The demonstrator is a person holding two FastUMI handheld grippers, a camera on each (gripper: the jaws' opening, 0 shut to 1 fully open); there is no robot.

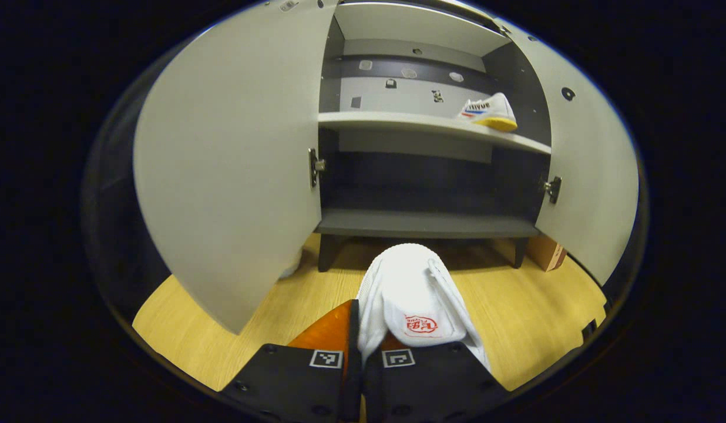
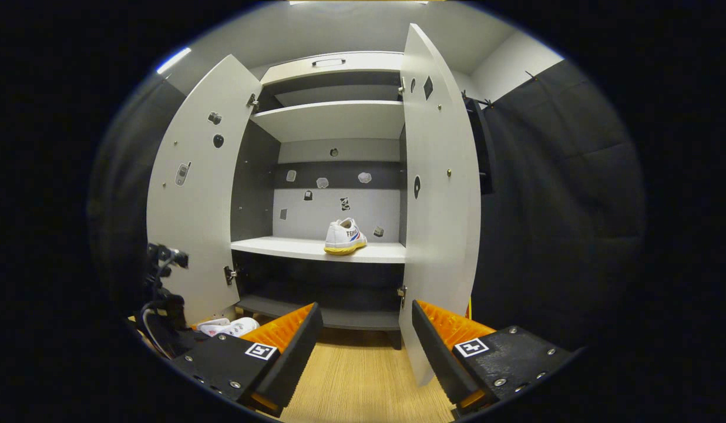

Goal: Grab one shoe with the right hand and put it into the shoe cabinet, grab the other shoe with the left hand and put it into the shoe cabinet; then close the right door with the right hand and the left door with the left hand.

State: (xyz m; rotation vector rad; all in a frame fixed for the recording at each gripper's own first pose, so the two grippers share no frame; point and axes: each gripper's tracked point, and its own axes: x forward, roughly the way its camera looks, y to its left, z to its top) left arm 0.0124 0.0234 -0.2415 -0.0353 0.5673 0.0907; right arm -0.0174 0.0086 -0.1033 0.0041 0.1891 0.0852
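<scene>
The left claw [image 1: 361,346] is clamped on the second white sneaker [image 1: 411,299], toe aimed at the open shoe cabinet [image 1: 427,223], while the right claw [image 2: 363,338] gapes empty, its sneaker [image 2: 344,237] already on the middle shelf [image 2: 316,249].

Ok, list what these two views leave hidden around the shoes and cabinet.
- Left gripper view: the fingers hide the held shoe's heel.
- Right gripper view: the right door hides the middle shelf's right end.
- Both views: the print on the shelved shoe is too small to read.
</scene>
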